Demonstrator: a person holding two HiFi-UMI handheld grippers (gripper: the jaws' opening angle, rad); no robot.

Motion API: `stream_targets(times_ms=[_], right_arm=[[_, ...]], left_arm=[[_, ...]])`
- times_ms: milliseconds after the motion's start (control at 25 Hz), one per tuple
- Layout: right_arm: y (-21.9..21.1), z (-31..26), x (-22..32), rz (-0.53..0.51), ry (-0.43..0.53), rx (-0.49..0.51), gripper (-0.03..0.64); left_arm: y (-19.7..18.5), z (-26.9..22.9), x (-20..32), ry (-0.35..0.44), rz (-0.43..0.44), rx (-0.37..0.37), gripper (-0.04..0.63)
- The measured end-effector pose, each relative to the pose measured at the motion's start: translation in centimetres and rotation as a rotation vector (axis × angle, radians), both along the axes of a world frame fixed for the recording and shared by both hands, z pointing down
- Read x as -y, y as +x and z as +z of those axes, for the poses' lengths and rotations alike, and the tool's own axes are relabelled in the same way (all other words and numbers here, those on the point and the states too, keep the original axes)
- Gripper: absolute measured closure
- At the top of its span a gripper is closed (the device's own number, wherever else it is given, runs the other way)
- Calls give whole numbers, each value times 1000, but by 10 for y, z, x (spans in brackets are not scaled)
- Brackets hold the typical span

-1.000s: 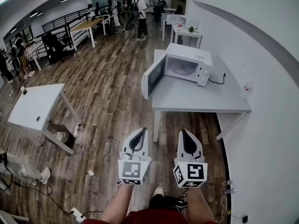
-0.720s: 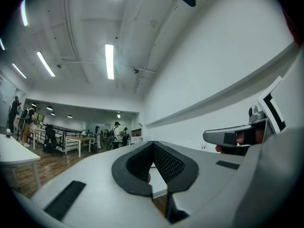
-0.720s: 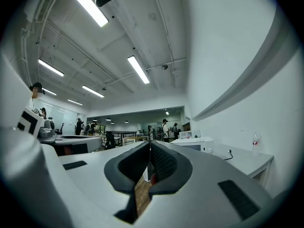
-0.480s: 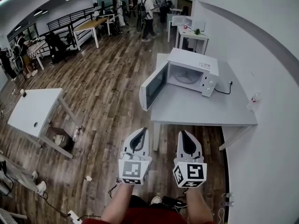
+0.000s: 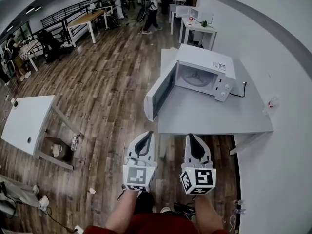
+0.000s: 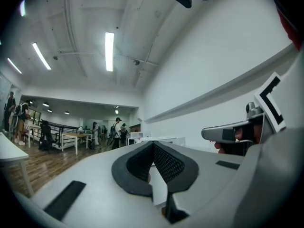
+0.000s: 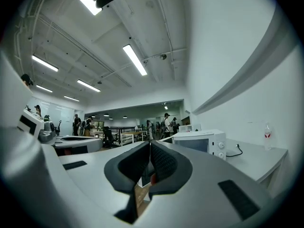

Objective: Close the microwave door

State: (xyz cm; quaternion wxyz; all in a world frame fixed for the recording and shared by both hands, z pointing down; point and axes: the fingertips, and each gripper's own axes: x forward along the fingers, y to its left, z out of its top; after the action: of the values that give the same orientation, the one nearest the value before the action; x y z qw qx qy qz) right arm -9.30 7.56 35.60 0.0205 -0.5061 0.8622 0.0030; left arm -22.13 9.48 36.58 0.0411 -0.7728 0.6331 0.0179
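Two grippers in play, both closed and empty. Left gripper [image 5: 147, 134] and right gripper [image 5: 190, 136] are held side by side low in the head view, pointing fwd at the grey table [image 5: 214, 120]. In each gripper's own view the black pads [image 6: 166, 162] meet at the tips w/ nothing pinched btwn them.

The microwave [image 5: 209, 61] is white and sits on the far part of that table, close to the wall [image 5: 273, 43]. Its door [image 5: 160, 92] is swung wide open, hinged on the left side, and sticks out past the table's left edge over the wood floor [image 5: 107, 77]. You can see into the cavity, round glass plate [image 5: 197, 77] in there. Two knobs [image 5: 224, 89] are on the panel right of the opening. A black cord [image 5: 238, 93] runs from the microwave's right side toward the wall.

Both grippers are well apart from the microwave, on the near side of the table's front edge, touching neither the door nor the table. In the right gripper view the microwave shows just right of the jaws.

Other stuff: a small bottle [image 5: 272, 103] stands near the table's right edge by the wall. A white table [image 5: 24, 126] is off to the left, well apart. More tables and a few ppl [image 5: 152, 1] are at the far end of the room.
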Motion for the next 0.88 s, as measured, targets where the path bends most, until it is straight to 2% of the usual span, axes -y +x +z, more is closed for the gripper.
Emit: stream_targets(times_ms=[440,880], right_arm=[[-64,39,79,7,-84,-18,588],[-99,81,130,38,-158,-65,588]], left_arm=[[-56,38,78,-64,34,3,569],[-91,88,149,-115,141,33,566]])
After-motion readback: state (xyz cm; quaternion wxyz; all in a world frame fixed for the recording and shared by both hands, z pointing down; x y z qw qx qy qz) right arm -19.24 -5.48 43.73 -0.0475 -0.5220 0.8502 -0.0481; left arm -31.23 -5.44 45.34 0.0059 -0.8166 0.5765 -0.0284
